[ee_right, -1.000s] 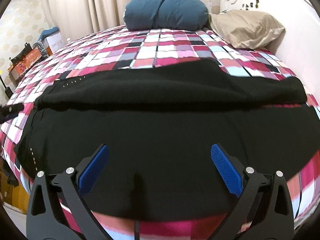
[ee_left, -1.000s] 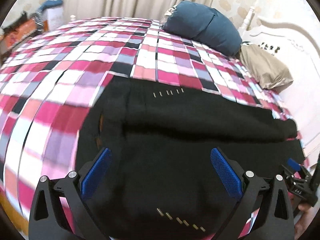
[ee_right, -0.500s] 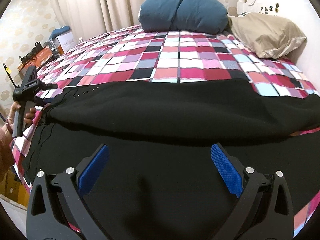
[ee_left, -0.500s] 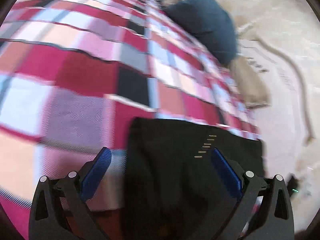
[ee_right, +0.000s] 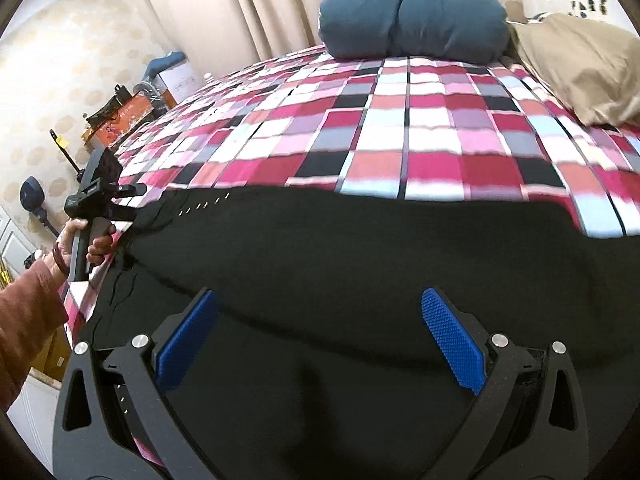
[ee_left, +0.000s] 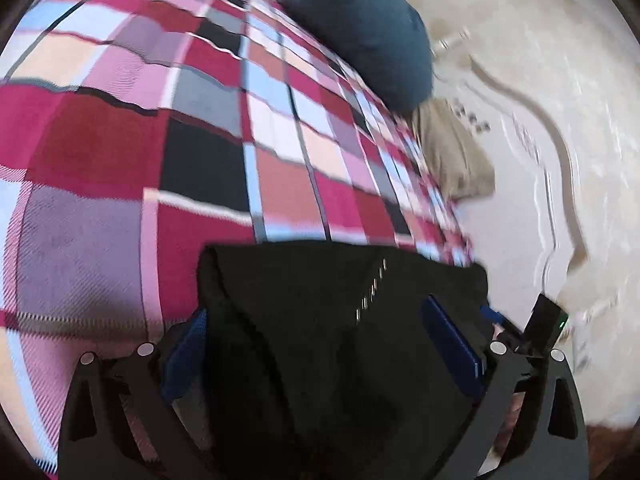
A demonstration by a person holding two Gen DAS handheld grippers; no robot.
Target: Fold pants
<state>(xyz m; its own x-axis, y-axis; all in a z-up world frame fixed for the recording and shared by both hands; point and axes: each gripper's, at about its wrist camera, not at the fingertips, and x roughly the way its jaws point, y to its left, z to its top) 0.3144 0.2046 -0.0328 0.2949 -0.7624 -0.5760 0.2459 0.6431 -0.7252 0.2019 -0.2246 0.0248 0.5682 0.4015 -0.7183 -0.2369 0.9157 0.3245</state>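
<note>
Black pants (ee_right: 360, 264) lie spread across the near edge of a bed covered with a pink, red and white checked blanket (ee_right: 420, 128), one layer already doubled over another. The left gripper (ee_left: 320, 344), fingers spread wide, sits over the end of the pants bearing a short row of pale stitches (ee_left: 372, 292), and is visible from the right wrist camera beside that same corner. The right gripper (ee_right: 320, 344), also wide apart and empty, hovers over the middle of the pants. Beyond the pants, at the head of the bed, rest a blue pillow (ee_right: 412, 16) and a tan pillow (ee_right: 580, 64).
</note>
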